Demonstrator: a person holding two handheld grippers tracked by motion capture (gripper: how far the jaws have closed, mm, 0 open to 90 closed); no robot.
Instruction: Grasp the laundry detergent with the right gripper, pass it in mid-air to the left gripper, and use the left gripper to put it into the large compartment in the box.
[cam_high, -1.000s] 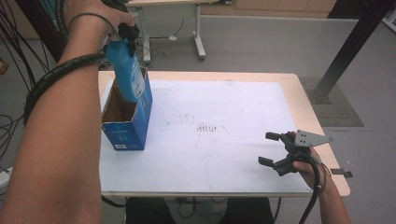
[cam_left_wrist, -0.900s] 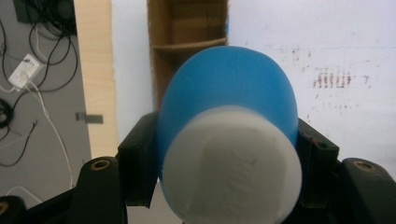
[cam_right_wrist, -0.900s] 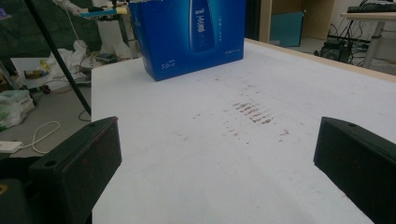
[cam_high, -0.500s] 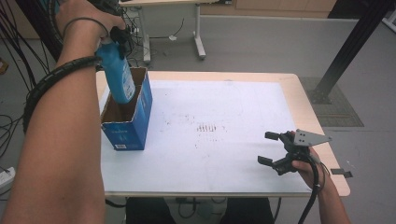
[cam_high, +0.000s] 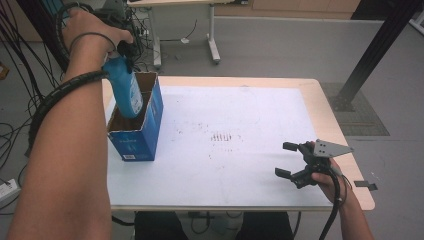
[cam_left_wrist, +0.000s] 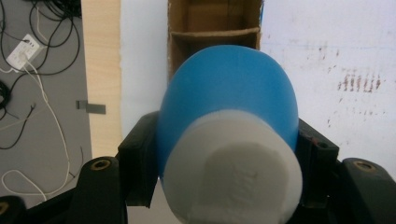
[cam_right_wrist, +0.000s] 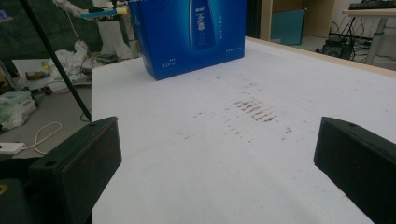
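Change vs earlier frames: I see the blue plastic bottle with white cap (cam_high: 125, 87) sitting lower now, its base entering the open top of the blue cardboard box with brown inside (cam_high: 137, 120); before, it hung higher above the opening. Right side unchanged.

Largest to smallest:
- White-topped table with light wood edge (cam_high: 250, 195): 1. Reddish-brown smudges near centre.
- Box: 1, upright at the table's left edge, top open. A cardboard divider shows inside in the left gripper view.
- Bottle: 1, tilted, lower end inside the box mouth. Left gripper (cam_high: 122, 47) is clamped on its upper end, jaws pressing both sides, cap toward the camera in the left gripper view.
- Right gripper (cam_high: 290, 160): resting at the table's near right corner, jaws spread wide, nothing between them, well apart from the box.

Obstructions: I note none between bottle and box. Cables on the floor to the left.
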